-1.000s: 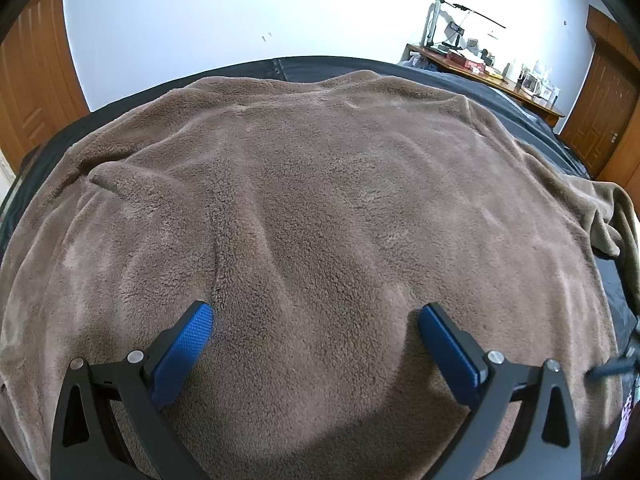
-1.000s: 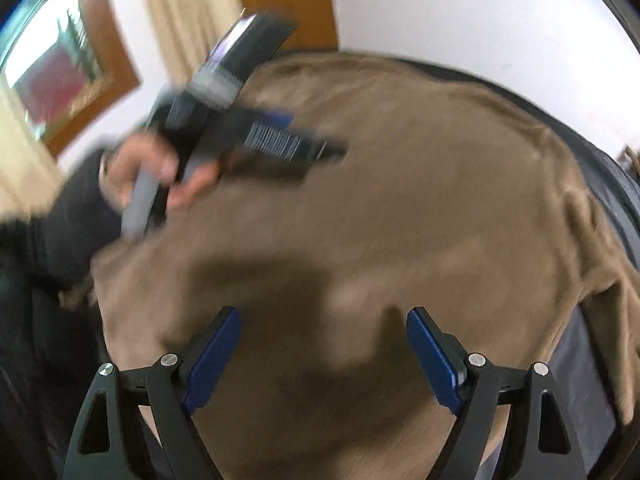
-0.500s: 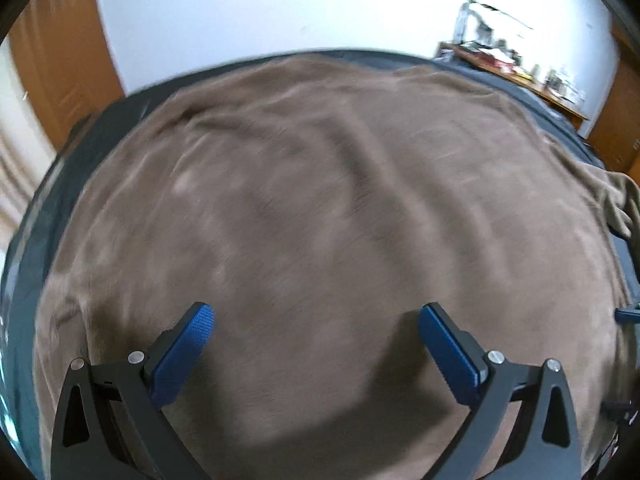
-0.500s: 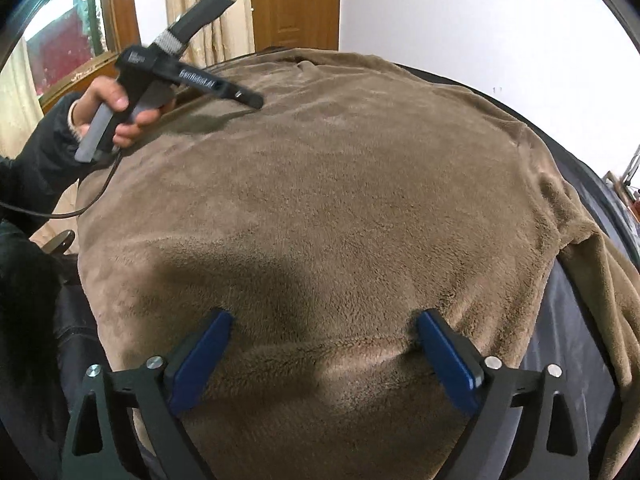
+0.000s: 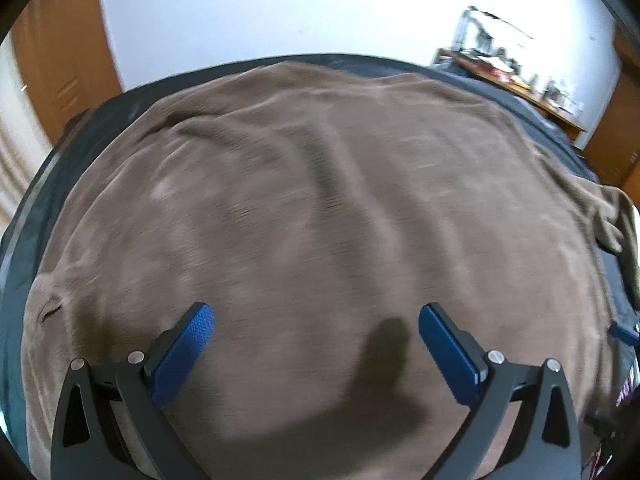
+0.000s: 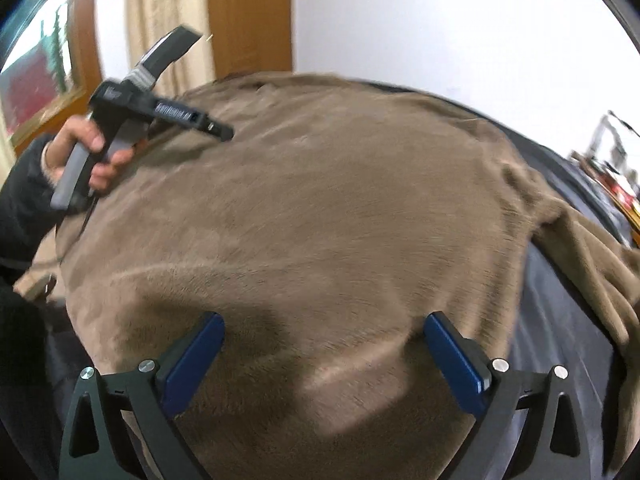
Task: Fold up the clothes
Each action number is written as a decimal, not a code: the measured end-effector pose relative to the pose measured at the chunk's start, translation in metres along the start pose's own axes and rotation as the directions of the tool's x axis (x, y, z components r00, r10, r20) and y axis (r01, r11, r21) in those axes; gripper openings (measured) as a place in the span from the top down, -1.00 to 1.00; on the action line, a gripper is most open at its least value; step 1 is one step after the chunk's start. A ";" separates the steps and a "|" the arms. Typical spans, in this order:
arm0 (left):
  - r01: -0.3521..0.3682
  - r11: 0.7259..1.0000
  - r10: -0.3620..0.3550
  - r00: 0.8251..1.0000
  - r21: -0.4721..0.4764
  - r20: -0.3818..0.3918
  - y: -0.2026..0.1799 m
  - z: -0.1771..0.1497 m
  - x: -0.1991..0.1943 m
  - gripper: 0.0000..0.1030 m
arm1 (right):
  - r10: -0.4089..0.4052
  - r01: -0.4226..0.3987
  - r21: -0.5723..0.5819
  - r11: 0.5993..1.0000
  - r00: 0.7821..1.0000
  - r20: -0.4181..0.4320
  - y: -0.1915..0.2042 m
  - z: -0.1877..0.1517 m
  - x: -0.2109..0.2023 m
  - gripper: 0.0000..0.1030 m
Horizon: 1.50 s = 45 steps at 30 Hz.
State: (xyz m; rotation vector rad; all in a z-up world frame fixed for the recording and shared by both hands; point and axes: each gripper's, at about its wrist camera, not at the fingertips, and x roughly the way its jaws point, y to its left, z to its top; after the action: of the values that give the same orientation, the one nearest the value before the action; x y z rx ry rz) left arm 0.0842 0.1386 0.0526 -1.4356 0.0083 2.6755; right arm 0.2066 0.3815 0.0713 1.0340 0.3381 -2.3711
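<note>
A large brown fleece garment (image 5: 328,216) lies spread flat on a dark bed cover (image 5: 60,184). My left gripper (image 5: 314,314) hovers open above its near part, with nothing between the blue pads. In the right wrist view the same garment (image 6: 320,208) fills the middle, and one sleeve (image 6: 592,264) trails off to the right over the dark cover (image 6: 560,320). My right gripper (image 6: 323,322) is open just above the near hem, holding nothing. A hand (image 6: 80,148) holds the left gripper (image 6: 222,132) over the garment's far left edge.
A cluttered wooden desk (image 5: 512,76) stands at the back right by the white wall. A wooden door (image 5: 60,60) is at the left. In the right wrist view a curtain (image 6: 168,20) and a door (image 6: 248,16) stand behind the bed. A dark sleeve (image 6: 24,208) is at the left.
The left view has swung leftward, so the garment's left edge and the bed's edge now show. The hand-held left gripper has shifted toward the garment's far left. Both grippers stay open.
</note>
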 end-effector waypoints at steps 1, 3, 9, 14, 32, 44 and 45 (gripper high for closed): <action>0.012 1.000 -0.012 1.000 0.020 0.003 -0.009 0.002 -0.001 -1.00 | -0.035 0.034 0.036 0.999 0.999 0.026 -0.006 -0.003 -0.008 -0.97; 0.035 0.997 -0.036 0.999 0.069 0.003 -0.032 0.007 -0.001 -1.00 | -0.100 0.092 0.128 0.988 0.993 0.060 -0.025 -0.012 -0.025 -0.97; 0.112 0.981 -0.113 0.994 0.161 -0.008 -0.083 0.017 0.004 -1.00 | -0.300 0.197 0.534 0.822 0.947 0.113 -0.112 -0.068 -0.102 -0.97; 0.138 0.974 -0.137 0.990 0.179 -0.015 -0.099 0.019 0.008 -1.00 | -0.405 0.164 0.784 0.599 0.906 0.120 -0.176 -0.113 -0.152 -0.75; 0.117 0.986 -0.115 0.993 0.122 -0.027 -0.078 0.016 0.034 -1.00 | -0.344 -0.014 0.928 0.373 0.926 0.152 -0.270 -0.148 -0.125 0.25; 0.101 0.985 -0.100 0.995 0.142 -0.016 -0.079 0.015 0.035 -1.00 | -0.532 0.111 0.936 0.333 0.842 0.089 -0.275 -0.140 -0.145 0.83; 0.100 0.985 -0.099 0.995 0.143 -0.015 -0.079 0.015 0.035 -1.00 | -0.565 0.124 0.937 0.325 0.820 0.087 -0.275 -0.138 -0.154 0.83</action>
State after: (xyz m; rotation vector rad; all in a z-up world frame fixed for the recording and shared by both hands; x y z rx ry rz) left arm 0.0604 0.2213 0.0352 -1.3664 0.1236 2.5330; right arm 0.2243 0.7246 0.0963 0.8303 -1.2095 -3.1472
